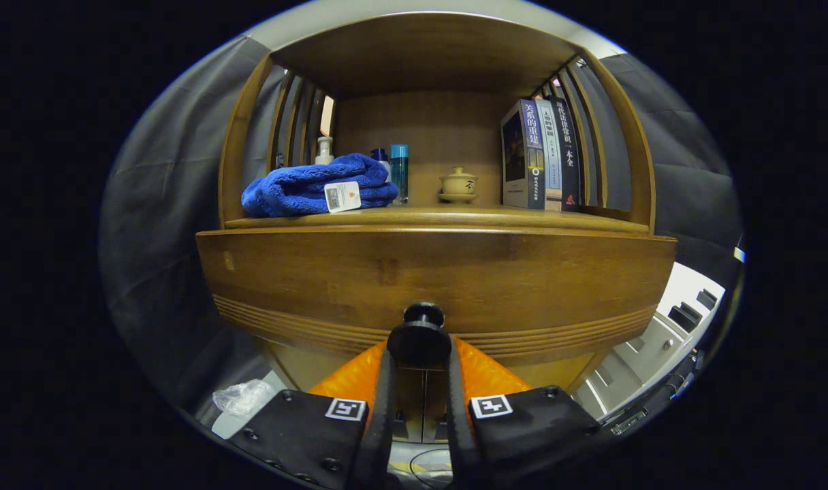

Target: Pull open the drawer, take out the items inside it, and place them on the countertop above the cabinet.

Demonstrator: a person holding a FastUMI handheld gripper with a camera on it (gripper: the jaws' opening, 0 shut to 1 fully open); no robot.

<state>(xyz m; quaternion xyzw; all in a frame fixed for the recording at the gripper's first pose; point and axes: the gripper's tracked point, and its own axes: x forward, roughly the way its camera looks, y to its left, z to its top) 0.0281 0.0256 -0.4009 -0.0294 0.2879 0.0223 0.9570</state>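
Gripper [419,344] closed on the drawer knob [422,338]; wooden drawer front [319,279] directly ahead; above it, the surface [427,218] bears a blue towel [312,187], lidded cup [459,184] and books [540,155].

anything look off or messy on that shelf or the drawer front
Nothing stands out. The blue towel, bottles, lidded cup and books sit tidily on the countertop; the tongs grip the drawer knob squarely.

A brown wooden shelf unit with slatted sides [427,122] is seen against dark grey cloth walls [162,224]; a white cabinet [659,340] is set to its right.
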